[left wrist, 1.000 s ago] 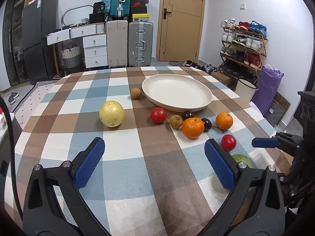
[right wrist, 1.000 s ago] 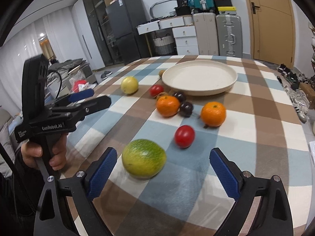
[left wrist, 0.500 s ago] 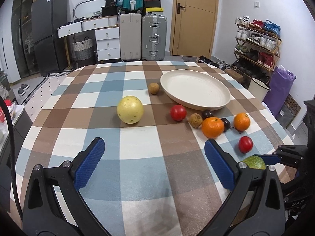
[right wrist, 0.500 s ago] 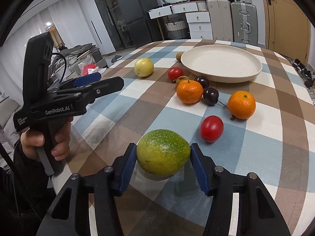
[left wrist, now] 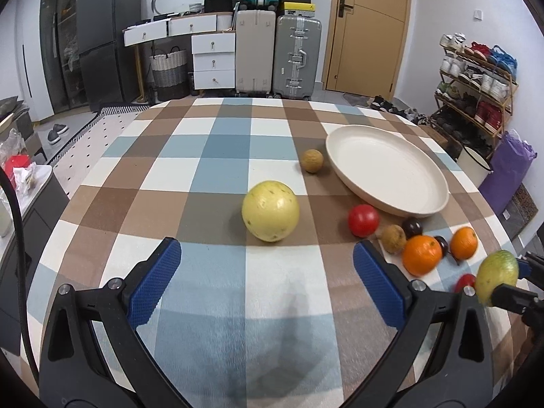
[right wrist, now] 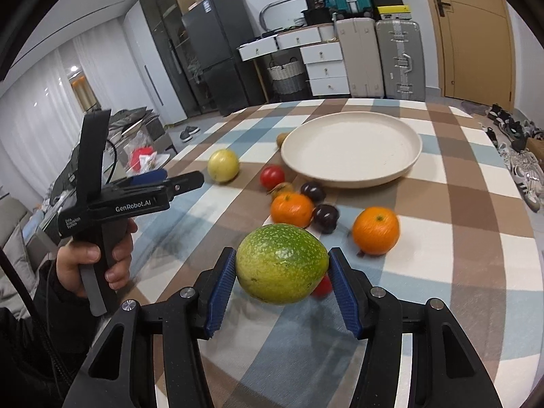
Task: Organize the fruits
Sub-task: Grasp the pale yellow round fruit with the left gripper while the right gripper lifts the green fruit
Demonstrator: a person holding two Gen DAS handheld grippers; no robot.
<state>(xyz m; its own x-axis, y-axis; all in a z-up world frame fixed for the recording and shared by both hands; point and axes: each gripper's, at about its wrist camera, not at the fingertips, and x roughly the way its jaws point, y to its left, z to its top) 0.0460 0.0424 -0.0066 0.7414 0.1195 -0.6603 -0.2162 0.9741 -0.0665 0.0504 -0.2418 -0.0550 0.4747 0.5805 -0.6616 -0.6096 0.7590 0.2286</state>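
Checked tablecloth point(left wrist: 217, 170): two oranges point(right wrist: 375, 230), one plate point(right wrist: 350, 146); right claw point(right wrist: 282, 273) clamped on green fruit point(right wrist: 282, 268), left claw point(left wrist: 265, 285) apart.

This is a lived-in home, likely a dining or entry room. A checked tablecloth point(left wrist: 217, 183) covers the table, suitcases point(left wrist: 277, 56) stand by a wooden door point(left wrist: 369, 27), a shoe rack point(left wrist: 476, 81) lines the wall, and a fridge point(left wrist: 107, 37), white drawers point(left wrist: 212, 59) and laundry basket point(left wrist: 169, 71) sit behind.

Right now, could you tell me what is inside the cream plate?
Nothing shows inside the cream plate; its whole inner surface is bare in both views. The green fruit is clamped in the right gripper, above the table. What lies under the plate is hidden.
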